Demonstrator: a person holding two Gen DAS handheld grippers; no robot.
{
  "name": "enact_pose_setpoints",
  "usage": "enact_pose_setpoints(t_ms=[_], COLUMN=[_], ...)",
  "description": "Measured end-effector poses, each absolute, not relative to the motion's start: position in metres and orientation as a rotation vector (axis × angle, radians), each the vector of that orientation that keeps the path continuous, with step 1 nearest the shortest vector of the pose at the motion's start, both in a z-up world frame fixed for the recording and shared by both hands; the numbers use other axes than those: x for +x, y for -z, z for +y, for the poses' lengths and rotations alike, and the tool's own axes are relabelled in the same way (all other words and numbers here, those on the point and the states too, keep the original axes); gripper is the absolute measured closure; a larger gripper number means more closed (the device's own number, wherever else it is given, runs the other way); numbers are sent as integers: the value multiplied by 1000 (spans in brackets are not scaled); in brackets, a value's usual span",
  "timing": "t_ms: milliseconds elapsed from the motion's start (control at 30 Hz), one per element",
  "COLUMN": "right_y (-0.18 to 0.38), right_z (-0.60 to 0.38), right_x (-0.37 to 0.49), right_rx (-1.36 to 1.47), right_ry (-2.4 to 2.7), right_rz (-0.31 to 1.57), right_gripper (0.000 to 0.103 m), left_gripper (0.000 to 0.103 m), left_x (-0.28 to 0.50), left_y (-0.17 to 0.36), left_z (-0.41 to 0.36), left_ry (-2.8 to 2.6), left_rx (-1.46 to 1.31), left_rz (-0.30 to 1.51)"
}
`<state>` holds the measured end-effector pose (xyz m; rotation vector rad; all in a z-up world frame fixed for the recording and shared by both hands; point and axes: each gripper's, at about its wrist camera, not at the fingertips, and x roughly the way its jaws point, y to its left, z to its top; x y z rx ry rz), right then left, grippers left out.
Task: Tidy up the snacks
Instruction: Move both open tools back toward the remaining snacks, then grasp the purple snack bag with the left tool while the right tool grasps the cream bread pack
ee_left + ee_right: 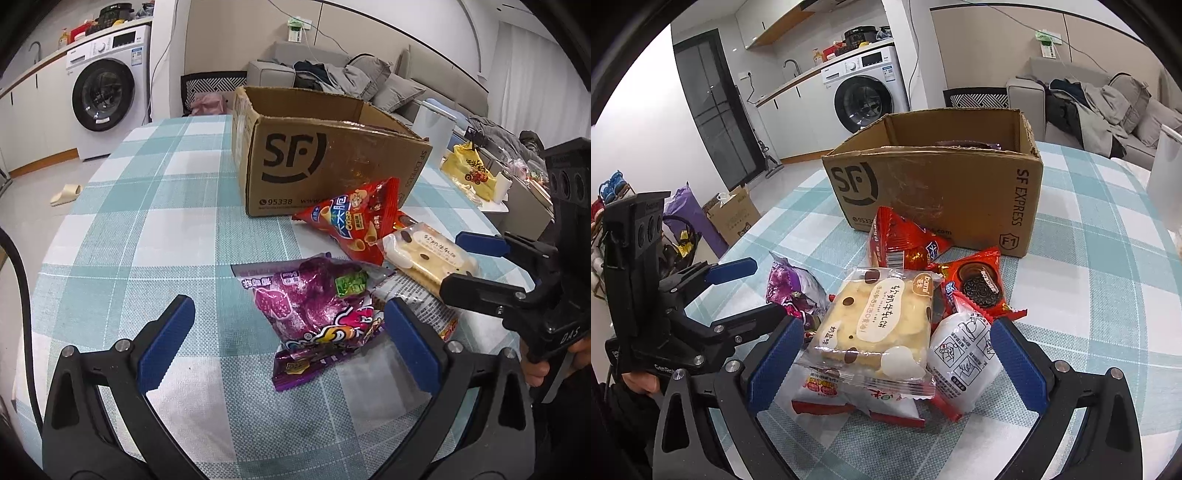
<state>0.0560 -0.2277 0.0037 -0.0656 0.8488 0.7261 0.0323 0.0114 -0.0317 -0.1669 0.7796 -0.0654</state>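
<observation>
Closing in on the snack pile, both tools spread wide and empty. Left gripper (288, 339) straddling the purple packet (314, 306); right gripper (897, 358) bracketing the cream biscuit pack (875, 325), atop a red-and-white bag (857, 402). Pick-up step, judged not yet begun. Next move likely: lower, pinch one packet, lift over the rim of the cardboard box (938, 192) just behind. Packets glossy, crinkled, puffed, overlapping on the checked tablecloth (147, 221); likely to slip or drag a neighbour. Something dark already inside the box, unclear what
</observation>
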Motion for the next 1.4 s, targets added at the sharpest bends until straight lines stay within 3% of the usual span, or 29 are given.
enact_pose_setpoints(t_ms=[400, 600, 833, 1133, 1400], right_y=[-3, -1, 0, 0, -2], right_z=[-219, -216, -219, -219, -219], right_x=[51, 51, 51, 49, 45], right_rx=[-83, -100, -111, -129, -144], right_ry=[-760, -750, -743, -743, -750], right_rz=[843, 839, 826, 820, 809], right_gripper=[1, 8, 21, 23, 33], left_gripper=[1, 1, 22, 53, 54], left_x=[40, 42, 46, 45, 40], left_y=[45, 49, 55, 58, 52], left_z=[6, 7, 9, 7, 7], left_ry=[78, 84, 132, 209, 201], left_rx=[-143, -157, -192, -241, -227], left_rz=[813, 824, 847, 837, 797])
